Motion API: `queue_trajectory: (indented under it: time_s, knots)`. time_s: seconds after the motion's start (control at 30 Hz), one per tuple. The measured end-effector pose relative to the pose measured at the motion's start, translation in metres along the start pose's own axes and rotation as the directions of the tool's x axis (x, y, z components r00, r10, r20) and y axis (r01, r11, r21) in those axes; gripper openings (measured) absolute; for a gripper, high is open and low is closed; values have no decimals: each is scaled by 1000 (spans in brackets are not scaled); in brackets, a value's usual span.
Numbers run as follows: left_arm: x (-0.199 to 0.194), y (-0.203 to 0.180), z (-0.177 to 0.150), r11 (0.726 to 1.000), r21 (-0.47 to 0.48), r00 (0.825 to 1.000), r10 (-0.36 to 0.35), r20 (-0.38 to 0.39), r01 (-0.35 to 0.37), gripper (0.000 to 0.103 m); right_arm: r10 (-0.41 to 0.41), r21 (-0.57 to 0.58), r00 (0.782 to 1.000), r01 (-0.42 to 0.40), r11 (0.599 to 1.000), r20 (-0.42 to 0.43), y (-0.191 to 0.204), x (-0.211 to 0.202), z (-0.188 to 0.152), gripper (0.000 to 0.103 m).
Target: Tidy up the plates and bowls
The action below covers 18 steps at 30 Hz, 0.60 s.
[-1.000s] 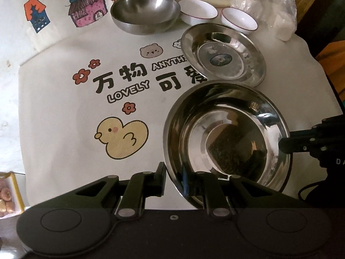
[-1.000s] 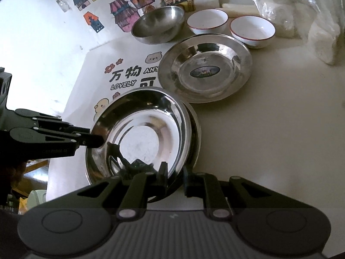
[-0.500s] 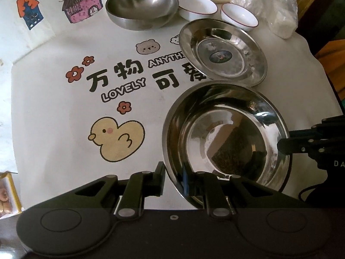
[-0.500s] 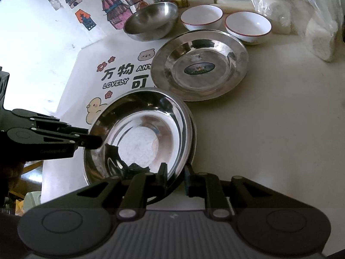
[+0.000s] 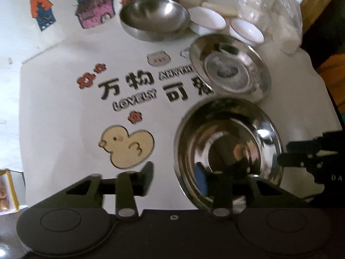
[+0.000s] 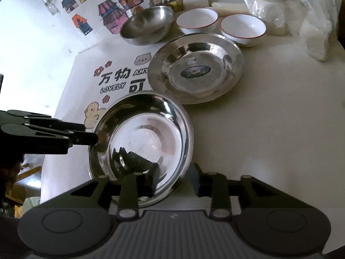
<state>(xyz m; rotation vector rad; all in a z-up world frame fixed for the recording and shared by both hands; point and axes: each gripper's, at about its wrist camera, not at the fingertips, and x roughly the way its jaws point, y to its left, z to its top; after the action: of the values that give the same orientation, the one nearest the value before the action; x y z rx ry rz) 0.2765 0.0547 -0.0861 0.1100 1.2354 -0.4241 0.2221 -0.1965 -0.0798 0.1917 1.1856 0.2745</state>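
A deep steel plate (image 5: 228, 146) (image 6: 146, 142) lies on the printed cloth near me. My left gripper (image 5: 183, 179) straddles its left rim. The jaws are opening and the pads stand off the metal. My right gripper (image 6: 174, 172) straddles the opposite rim, also opening, with neither pad pressing. Each gripper shows in the other's view: the right gripper (image 5: 284, 155) and the left gripper (image 6: 92, 138). Just beyond lies a second steel plate (image 5: 230, 69) (image 6: 196, 69) with a sticker in its middle.
Along the back stand a steel bowl (image 5: 153, 17) (image 6: 146, 26) and two white bowls (image 5: 207, 21) (image 5: 245, 31). A plastic bag (image 6: 301, 10) sits at the back right. A small box (image 5: 6, 192) is off the cloth's left edge. The table edge drops off on the right.
Both grippers were shut on the near plate's rim. Their jaws have now spread apart and let the rim go. The plate stays in place.
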Motion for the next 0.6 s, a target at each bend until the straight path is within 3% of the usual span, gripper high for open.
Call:
queue_trajectory:
  time_s: [0.03, 0.1, 0.23, 0.43, 0.6]
  knots:
    - [-2, 2, 2, 1000, -9, 1000, 5, 16, -5, 69, -2, 7, 1000, 2, 1000, 10, -1, -2, 0, 49]
    - [-4, 4, 7, 1000, -25, 998, 20, 52, -19, 84, -9, 23, 1000, 8, 1000, 29, -4, -5, 0, 60]
    - [-4, 7, 19, 998, -45, 994, 57, 91, -53, 99, -31, 48, 998, 28, 998, 57, -10, -12, -2, 83]
    - [2, 8, 40, 995, -91, 993, 60, 103, -51, 102, -53, 75, 995, 46, 996, 83, -25, -23, -1, 103]
    - [14, -1, 61, 991, -127, 993, 62, 97, -50, 102, -78, 95, 990, 67, 993, 120, -46, -26, 7, 103]
